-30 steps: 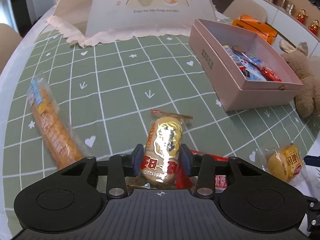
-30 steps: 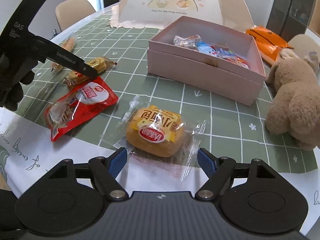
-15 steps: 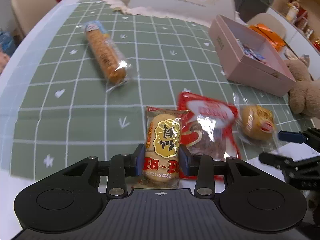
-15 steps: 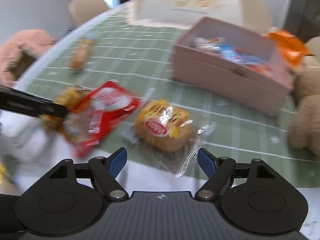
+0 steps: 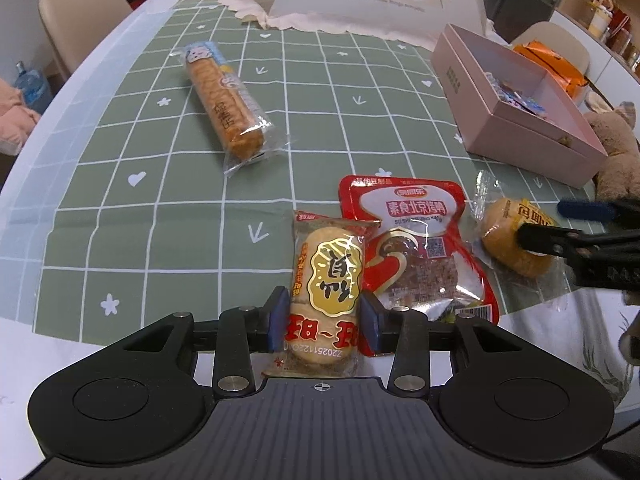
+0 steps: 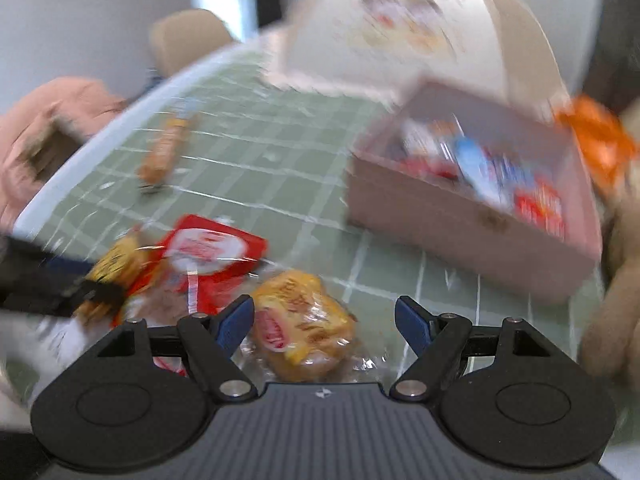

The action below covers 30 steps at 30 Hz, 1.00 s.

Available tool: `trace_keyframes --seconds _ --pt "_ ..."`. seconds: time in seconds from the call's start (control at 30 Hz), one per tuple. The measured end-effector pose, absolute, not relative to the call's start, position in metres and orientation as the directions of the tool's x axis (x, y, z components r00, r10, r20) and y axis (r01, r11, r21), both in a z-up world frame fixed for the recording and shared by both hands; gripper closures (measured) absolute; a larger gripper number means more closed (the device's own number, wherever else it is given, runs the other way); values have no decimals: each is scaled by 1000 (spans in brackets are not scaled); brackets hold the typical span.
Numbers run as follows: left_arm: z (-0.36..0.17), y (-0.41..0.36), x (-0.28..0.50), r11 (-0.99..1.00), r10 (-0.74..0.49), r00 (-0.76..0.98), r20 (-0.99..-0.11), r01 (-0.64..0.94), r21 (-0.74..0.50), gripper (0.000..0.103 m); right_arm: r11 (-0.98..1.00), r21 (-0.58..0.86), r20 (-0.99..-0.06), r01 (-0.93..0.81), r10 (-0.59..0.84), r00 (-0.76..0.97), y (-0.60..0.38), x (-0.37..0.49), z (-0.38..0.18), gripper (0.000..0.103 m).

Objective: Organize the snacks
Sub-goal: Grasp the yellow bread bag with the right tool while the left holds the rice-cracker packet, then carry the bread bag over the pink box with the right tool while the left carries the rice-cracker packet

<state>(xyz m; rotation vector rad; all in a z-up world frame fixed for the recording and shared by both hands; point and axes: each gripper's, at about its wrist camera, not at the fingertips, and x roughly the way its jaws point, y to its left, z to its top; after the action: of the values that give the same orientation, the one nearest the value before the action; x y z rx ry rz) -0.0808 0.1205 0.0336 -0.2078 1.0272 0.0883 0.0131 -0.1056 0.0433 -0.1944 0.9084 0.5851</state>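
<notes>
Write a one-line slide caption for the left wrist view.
Left gripper clamps a rice cracker pack beside a red snack pouch.

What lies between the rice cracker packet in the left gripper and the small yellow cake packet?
The red pouch, seen in the left wrist view, between the rice cracker packet and the cake packet.

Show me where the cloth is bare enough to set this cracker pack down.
Bare green cloth lies left of the cracker pack, below the long biscuit pack, and between that pack and the pink box. It is crowded right of the cracker pack: the red pouch, then the round cake with the right tongs over it.
</notes>
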Motion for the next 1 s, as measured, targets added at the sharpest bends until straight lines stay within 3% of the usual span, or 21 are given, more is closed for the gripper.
trace_keyframes --seconds 0.13,0.33,0.6,0.63,0.67,0.87,1.0 --pt "33 129 -81 965 -58 520 -852 -190 -182 59 783 226 -794 -580 492 356 -105 0 42 25" --pt "33 133 -83 957 -74 526 -847 -201 -209 59 765 87 -796 -638 438 417 -93 -31 41 25" --pt "33 133 -87 956 -68 544 -836 -203 -210 59 829 133 -788 -543 420 450 -92 -3 36 25" --pt "33 133 -87 957 -67 543 -837 -203 -208 59 826 150 -795 -543 427 431 -92 0 33 32" --pt "33 133 -87 957 -66 541 -839 -202 -206 59 819 173 -802 -547 439 405 -92 2 31 46" --pt "38 132 -86 950 -92 528 -844 -209 -234 62 806 101 -787 -583 423 449 -104 -19 47 51" --pt "66 115 -92 962 -145 586 -798 -104 -251 62 850 90 -764 -519 393 512 -139 -23 67 51"
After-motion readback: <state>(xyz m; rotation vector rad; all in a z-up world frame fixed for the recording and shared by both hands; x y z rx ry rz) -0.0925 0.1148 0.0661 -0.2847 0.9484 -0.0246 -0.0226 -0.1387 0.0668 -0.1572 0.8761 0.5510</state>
